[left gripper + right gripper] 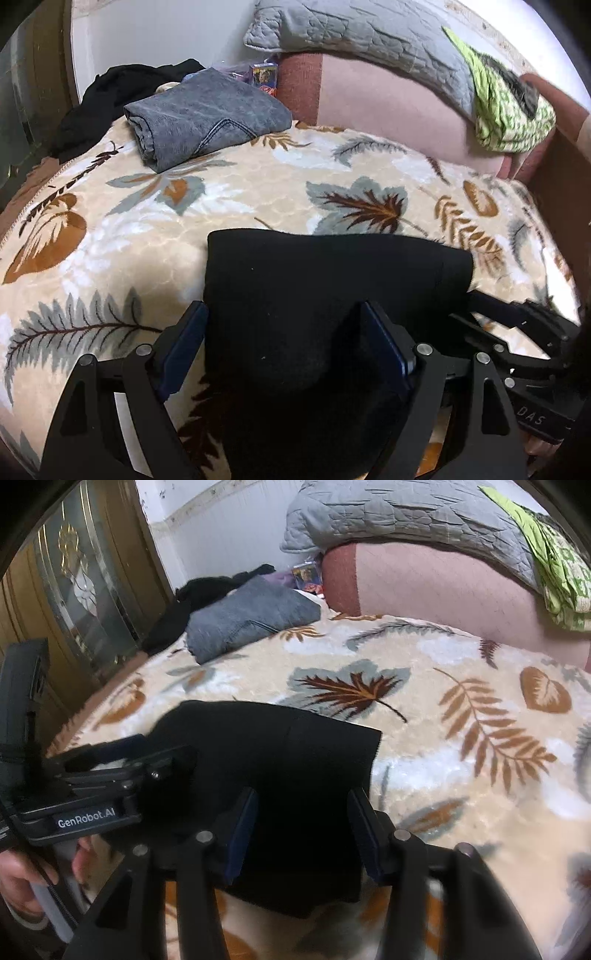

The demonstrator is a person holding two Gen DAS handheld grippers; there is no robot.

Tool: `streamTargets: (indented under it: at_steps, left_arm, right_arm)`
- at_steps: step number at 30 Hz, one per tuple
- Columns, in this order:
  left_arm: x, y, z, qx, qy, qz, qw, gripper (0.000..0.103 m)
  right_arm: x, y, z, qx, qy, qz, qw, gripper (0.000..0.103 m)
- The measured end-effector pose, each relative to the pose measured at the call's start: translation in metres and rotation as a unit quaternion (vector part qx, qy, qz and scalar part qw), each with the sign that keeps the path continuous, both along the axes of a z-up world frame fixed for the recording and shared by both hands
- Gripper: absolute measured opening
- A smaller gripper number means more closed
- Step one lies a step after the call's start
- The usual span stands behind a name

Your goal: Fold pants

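Observation:
Black pants [314,295], folded into a compact block, lie on a cream blanket with leaf print [240,206]. My left gripper [284,339] is open, its blue-padded fingers [184,343] straddling the near part of the pants. My right gripper [303,830] is open too, with its fingers [242,830] over the near edge of the same pants [288,753]. The left gripper shows in the right wrist view [110,771] at the pants' left side. The right gripper shows in the left wrist view [517,328] at their right side.
Folded grey jeans [207,114] lie at the far left of the blanket, with a black garment [110,96] behind them. A grey quilted pillow [369,33] and a green patterned cloth [509,107] rest on a pink sofa back [388,110]. A wooden cabinet [74,590] stands left.

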State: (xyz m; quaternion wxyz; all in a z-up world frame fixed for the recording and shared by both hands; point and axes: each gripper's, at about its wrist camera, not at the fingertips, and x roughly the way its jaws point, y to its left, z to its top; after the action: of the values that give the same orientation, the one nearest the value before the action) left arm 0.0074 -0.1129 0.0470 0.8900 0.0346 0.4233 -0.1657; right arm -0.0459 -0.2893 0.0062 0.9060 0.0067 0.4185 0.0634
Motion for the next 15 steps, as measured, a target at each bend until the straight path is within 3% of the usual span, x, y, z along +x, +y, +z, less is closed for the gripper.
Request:
streamTargets:
  at_steps: [6, 15]
  left_arm:
    - [0.007, -0.001, -0.008, 0.003, 0.012, 0.002, 0.9999, 0.086]
    - [-0.009, 0.008, 0.010, -0.009, 0.004, 0.013, 0.9999, 0.086]
  right_arm:
    - [0.004, -0.006, -0.004, 0.017, 0.009, -0.007, 1.000, 0.057]
    - [-0.023, -0.010, 0.029, 0.040, -0.028, -0.023, 0.999, 0.057]
